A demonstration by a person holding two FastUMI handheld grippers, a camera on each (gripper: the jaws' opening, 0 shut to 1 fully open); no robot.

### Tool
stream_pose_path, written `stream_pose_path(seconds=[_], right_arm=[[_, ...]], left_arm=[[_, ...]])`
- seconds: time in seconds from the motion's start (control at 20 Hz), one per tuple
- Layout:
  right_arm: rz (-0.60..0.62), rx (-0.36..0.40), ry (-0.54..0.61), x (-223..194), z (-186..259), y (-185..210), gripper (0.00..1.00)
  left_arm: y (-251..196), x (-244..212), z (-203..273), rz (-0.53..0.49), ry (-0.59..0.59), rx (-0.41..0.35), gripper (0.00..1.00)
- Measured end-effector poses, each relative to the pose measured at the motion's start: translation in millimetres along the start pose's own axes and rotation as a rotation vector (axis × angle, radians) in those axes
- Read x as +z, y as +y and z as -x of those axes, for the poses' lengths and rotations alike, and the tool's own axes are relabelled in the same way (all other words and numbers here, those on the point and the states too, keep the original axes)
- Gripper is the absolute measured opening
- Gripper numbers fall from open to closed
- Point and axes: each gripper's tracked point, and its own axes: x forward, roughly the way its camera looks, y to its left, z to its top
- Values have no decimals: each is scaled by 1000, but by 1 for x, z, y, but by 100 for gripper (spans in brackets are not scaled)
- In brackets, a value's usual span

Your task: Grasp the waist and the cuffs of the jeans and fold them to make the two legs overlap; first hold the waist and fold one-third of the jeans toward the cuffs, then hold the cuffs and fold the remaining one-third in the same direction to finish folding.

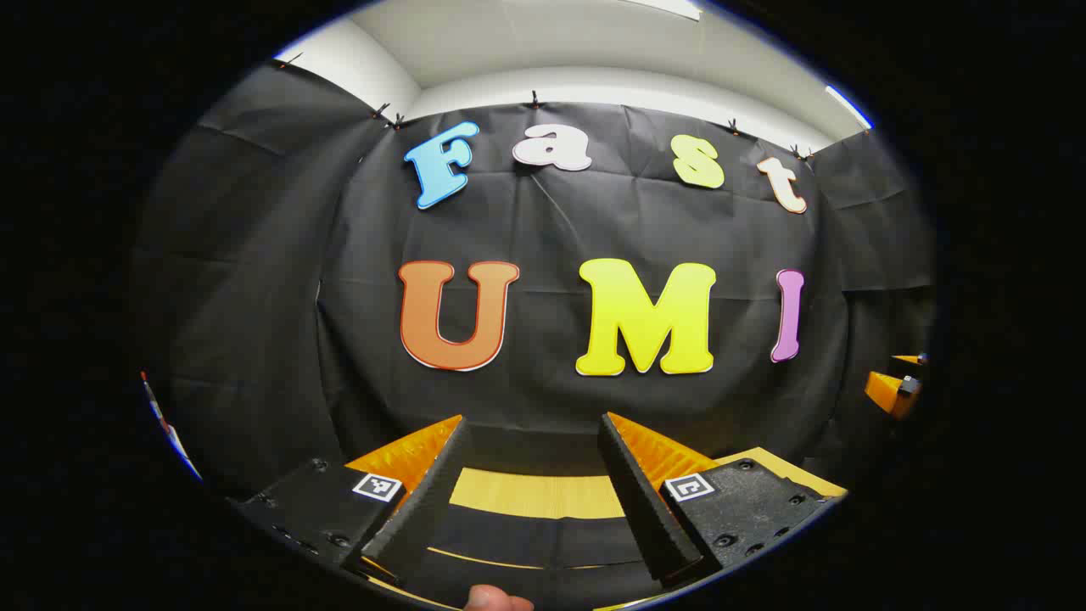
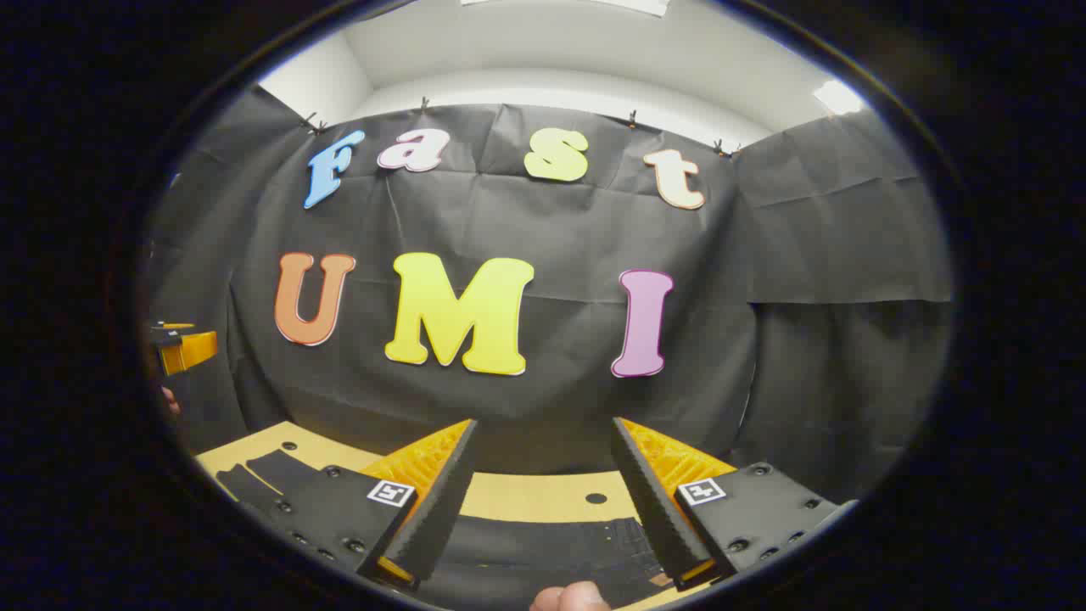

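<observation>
We hold the left gripper (image 1: 533, 441) and right gripper (image 2: 543, 445) spread wide, holding nothing, above the dark jeans (image 2: 551, 543) lying flat on the desk (image 2: 543, 496) at the bottom of both views. Denim should be soft, fairly heavy, unslippery; we'd pinch waist and cuff edges. Nothing seems to block us.

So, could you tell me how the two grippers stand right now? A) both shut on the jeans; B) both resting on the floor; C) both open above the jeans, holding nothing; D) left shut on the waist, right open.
C: the left gripper and right gripper each have fingers spread apart with nothing between them, and the dark jeans lie on the wooden table below.
</observation>
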Motion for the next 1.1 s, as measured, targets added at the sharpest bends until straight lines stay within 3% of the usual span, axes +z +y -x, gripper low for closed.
stream_pose_path(seconds=[0.25, 0.3, 0.35, 1.1], right_arm=[[-1, -16, 6, 1, -7, -7, 94], [3, -24, 4, 1, -7, -11, 94], [5, -29, 2, 2, -8, -15, 94], [22, -65, 43, -13, -10, -69, 94]], left_arm=[[7, -2, -1, -3, 12, 8, 100], [8, -3, -3, -4, 13, 13, 88], [10, -3, -3, -7, 14, 17, 100], [-5, -15, -5, -28, 51, 23, 97]])
